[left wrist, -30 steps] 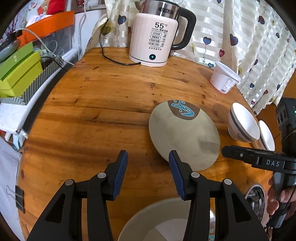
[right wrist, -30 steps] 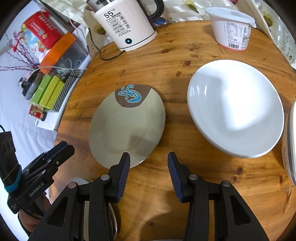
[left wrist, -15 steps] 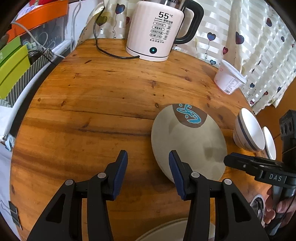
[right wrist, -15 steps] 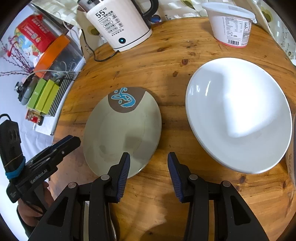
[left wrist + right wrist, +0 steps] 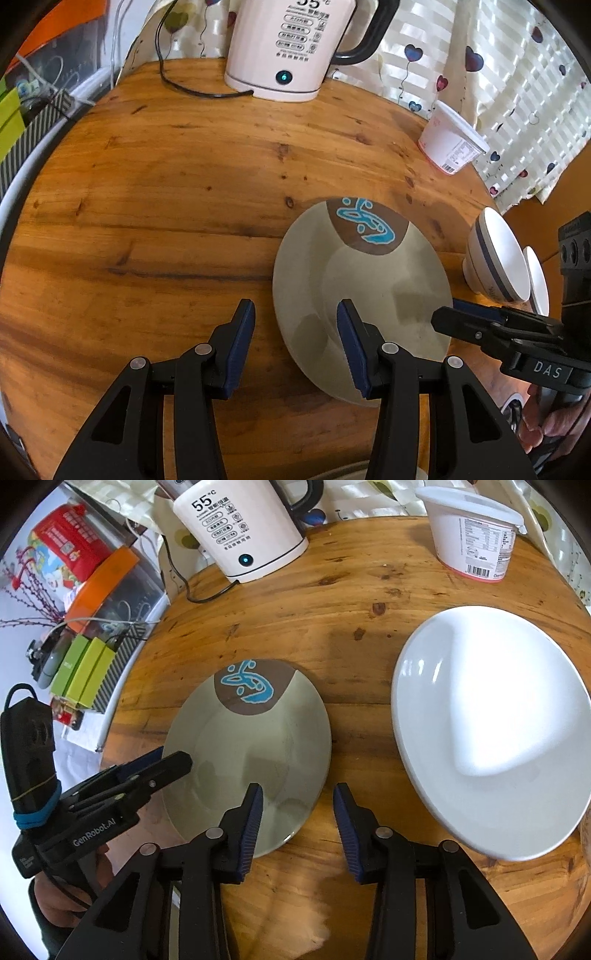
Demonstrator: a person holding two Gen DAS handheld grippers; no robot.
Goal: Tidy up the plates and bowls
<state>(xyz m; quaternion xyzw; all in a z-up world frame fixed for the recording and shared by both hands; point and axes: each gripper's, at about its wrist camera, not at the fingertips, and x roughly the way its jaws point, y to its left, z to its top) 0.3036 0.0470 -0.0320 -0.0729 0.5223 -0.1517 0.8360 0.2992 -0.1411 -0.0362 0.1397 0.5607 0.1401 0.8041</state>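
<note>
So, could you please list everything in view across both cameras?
Table: one, round, wooden, under everything.
Grey plate: one, brown patch with blue design, table centre.
White plate: one, right of the grey plate.
Striped bowl: one, white with dark band, near the table's right edge.
Kettle: one, white, black handle, far side.
Tub: one, white, lidded, far right.
Cord: one, black, by the kettle.
Green boxes: a few, off the table's left.
Left gripper: black, blue pads, open at the grey plate's left rim.
Right gripper: same, open at its near rim.
</note>
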